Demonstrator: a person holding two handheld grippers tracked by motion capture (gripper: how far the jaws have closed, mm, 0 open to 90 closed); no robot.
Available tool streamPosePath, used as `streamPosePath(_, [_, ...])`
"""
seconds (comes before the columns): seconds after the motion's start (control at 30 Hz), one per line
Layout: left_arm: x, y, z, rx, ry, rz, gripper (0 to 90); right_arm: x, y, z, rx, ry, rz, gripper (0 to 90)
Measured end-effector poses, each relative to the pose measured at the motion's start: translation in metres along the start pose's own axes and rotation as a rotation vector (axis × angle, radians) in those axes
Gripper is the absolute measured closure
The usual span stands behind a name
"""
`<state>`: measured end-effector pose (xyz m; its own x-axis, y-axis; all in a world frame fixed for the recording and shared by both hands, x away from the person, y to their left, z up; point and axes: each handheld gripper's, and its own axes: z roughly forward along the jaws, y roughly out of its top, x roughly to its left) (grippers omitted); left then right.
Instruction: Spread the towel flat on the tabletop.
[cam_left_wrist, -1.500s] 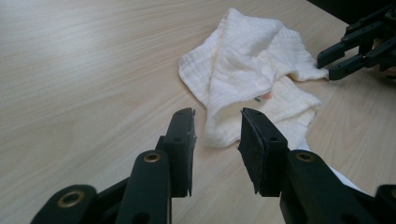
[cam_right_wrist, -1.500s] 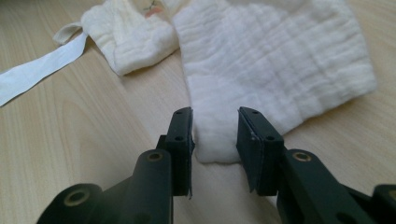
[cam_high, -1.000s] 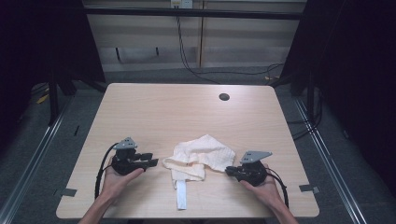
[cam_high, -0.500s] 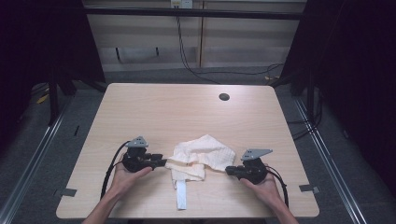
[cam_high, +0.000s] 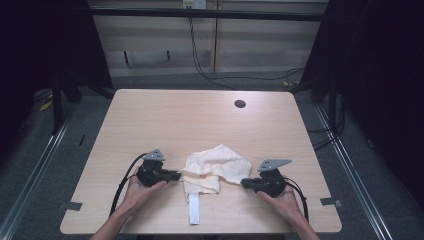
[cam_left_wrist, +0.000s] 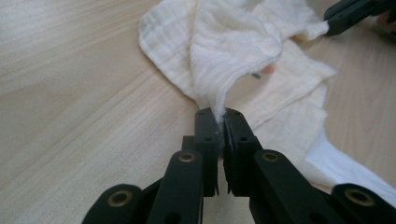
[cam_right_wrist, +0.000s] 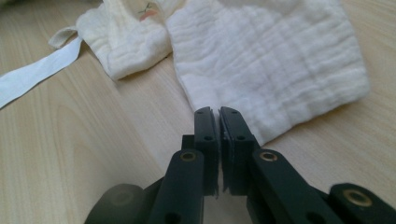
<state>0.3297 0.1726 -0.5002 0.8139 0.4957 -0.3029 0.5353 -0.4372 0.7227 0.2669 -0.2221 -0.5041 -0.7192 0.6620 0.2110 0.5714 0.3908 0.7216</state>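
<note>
A crumpled cream muslin cloth (cam_high: 217, 165) lies near the front of the wooden table (cam_high: 200, 120). My left gripper (cam_high: 179, 176) is at its left edge. Its jaws have just been closing and now pinch a raised fold of the cloth (cam_left_wrist: 233, 46) at the left gripper's tips (cam_left_wrist: 218, 112). My right gripper (cam_high: 243, 183) is at the cloth's right side, shut. A flat corner of the cloth (cam_right_wrist: 266, 60) runs in behind the right gripper's tips (cam_right_wrist: 218, 110). The right gripper (cam_left_wrist: 329, 23) also appears far off in the left gripper view, meeting a drawn-out point of cloth.
A white strap (cam_high: 194, 212) trails from the cloth toward the table's front edge. A dark round hole (cam_high: 240, 104) sits in the tabletop at the back. Cables run from both grippers over the front edge. Dark frame posts stand beside the table.
My left gripper slid right to the cloth's left edge and its jaws shut on a fold. The right gripper stayed where it was.
</note>
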Motion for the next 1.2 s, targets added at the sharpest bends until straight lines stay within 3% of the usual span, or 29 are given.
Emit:
streamPosePath(0.2, [-0.001,0.005,-0.012,-0.069,0.005,-0.015,86.0,-0.005,0.005,-0.020,-0.085,-0.004,0.022,87.0])
streamPosePath(0.37, [-0.008,0.014,-0.019,-0.087,0.010,0.028,86.0,-0.007,0.009,-0.034,-0.138,0.001,0.045,87.3])
streamPosePath(0.5, [-0.015,0.020,-0.026,-0.113,0.009,0.053,85.9,-0.006,0.018,-0.041,-0.154,-0.003,0.032,87.3])
streamPosePath(0.63, [-0.017,0.029,-0.041,-0.164,-0.005,0.057,85.9,-0.004,0.033,-0.055,-0.211,0.001,0.019,87.5])
streamPosePath(0.67, [-0.016,0.033,-0.046,-0.177,0.003,0.059,85.9,-0.004,0.041,-0.062,-0.244,0.009,0.009,87.6])
streamPosePath(0.77, [-0.018,0.042,-0.058,-0.211,0.014,0.072,85.9,-0.004,0.055,-0.070,-0.274,0.007,-0.003,87.7])
streamPosePath(0.87, [-0.021,0.052,-0.069,-0.220,0.051,0.106,85.9,-0.005,0.069,-0.080,-0.300,0.004,-0.010,87.7])
streamPosePath(1.03, [-0.022,0.061,-0.081,-0.237,0.059,0.117,85.9,-0.007,0.085,-0.097,-0.349,-0.002,-0.016,87.8])
streamPosePath(1.2, [-0.031,0.075,-0.093,-0.271,0.069,0.141,85.8,-0.005,0.098,-0.112,-0.383,-0.014,-0.032,87.8])
